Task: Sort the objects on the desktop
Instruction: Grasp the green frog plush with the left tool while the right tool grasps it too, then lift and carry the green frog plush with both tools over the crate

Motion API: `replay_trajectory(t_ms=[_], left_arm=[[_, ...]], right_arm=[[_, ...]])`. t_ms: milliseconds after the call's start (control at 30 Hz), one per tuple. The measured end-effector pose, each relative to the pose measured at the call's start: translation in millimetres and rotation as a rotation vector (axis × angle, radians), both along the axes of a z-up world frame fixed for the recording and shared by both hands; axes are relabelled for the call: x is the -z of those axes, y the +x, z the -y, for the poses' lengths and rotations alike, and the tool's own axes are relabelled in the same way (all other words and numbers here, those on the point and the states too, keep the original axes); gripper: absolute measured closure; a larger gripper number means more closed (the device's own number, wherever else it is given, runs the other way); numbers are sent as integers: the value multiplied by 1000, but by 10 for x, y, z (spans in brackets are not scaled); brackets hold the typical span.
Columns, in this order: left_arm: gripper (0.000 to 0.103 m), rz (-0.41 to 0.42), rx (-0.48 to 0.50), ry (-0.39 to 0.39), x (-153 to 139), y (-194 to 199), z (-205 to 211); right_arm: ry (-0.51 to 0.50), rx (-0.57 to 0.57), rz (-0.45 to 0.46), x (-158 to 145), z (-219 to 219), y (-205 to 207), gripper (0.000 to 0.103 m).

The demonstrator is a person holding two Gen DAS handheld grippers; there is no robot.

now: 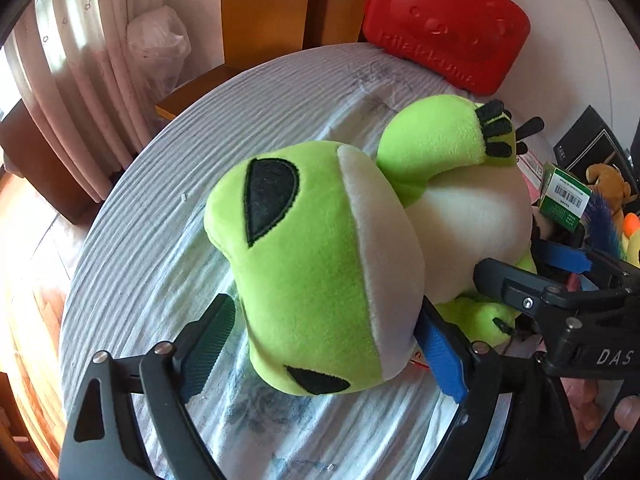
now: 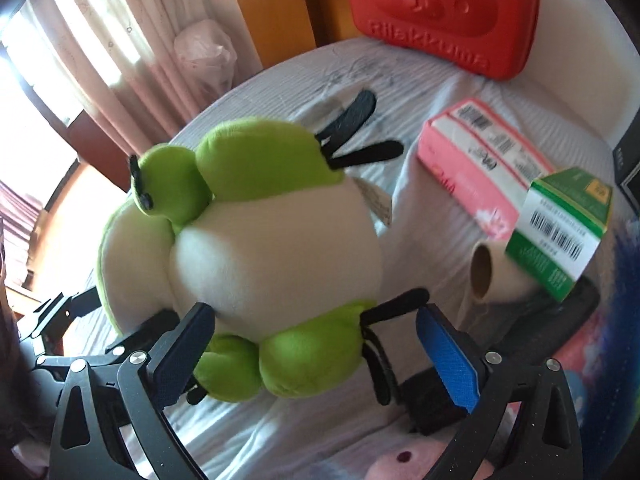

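Frog plush lies on the striped cloth, near the red case. Left gripper spreads around its head; right gripper spreads around its legs.

A lime-green frog with white belly and black eyes lies between the blue-padded left tool, on a grey-striped cloth; beyond, a red case, a green-and-white box.
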State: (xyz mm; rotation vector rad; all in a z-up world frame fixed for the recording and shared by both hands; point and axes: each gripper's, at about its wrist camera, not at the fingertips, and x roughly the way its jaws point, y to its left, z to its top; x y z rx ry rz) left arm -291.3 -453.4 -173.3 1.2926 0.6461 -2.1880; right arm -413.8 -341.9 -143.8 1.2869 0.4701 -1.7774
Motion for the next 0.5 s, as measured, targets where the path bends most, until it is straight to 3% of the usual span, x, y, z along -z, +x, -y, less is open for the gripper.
replay_trajectory(t_ms=[133,333,367,400,433,500], left_arm=[[13,27,26,-20,102,-57,-59],[13,-3,52,-64,77,-78,-17],[16,-7,59,-62,79,-88,-9],[21,-15,66,-59,75,-97,2],[23,-17,67,-65,60,-101,10],[28,-19,77,-63,31,-95,23]], right_arm=[[12,-4,5,100,-42,14,1],[-36,32,-20,69,-53,-3,3],[-38,29,-28,62,-32,6,9],[-41,22,-30,58,-7,21,32],[-53,11,-19,56,15,35,39],[-40,11,-56,17,56,95,44]])
